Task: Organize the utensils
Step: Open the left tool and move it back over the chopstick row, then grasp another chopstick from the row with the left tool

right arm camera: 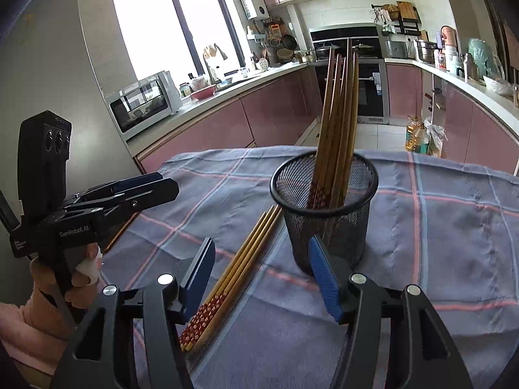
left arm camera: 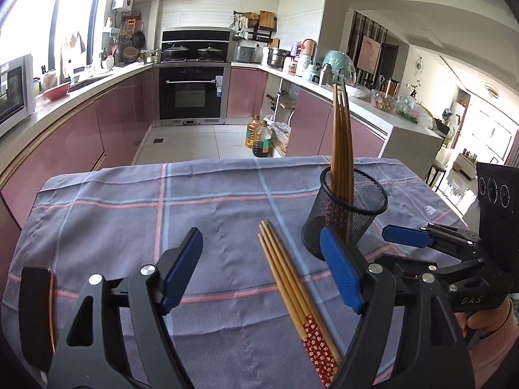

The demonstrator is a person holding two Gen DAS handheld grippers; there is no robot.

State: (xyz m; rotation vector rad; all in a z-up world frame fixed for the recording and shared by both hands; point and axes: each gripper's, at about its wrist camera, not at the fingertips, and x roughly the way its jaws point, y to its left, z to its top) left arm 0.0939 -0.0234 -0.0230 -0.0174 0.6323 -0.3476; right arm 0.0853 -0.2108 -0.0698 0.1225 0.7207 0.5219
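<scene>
A bundle of wooden chopsticks (left arm camera: 292, 285) with red flowered ends lies flat on the checked cloth, left of a black mesh holder (left arm camera: 347, 214). More chopsticks (left arm camera: 342, 136) stand upright in the holder. My left gripper (left arm camera: 259, 243) is open, low over the cloth, with the lying bundle between its fingers and touched by neither pad. My right gripper (right arm camera: 262, 246) is open too. The lying chopsticks (right arm camera: 240, 259) are in front of its left finger, and the holder (right arm camera: 324, 214) is just behind its right finger. The standing chopsticks (right arm camera: 340, 113) lean slightly left.
The blue-grey checked cloth (left arm camera: 129, 210) covers the table. A dark flat object (left arm camera: 35, 317) lies at its near left edge. A hand in a pink sleeve (right arm camera: 48, 291) holds the left gripper. Pink cabinets and oil bottles (left arm camera: 259, 136) on the floor lie beyond the table.
</scene>
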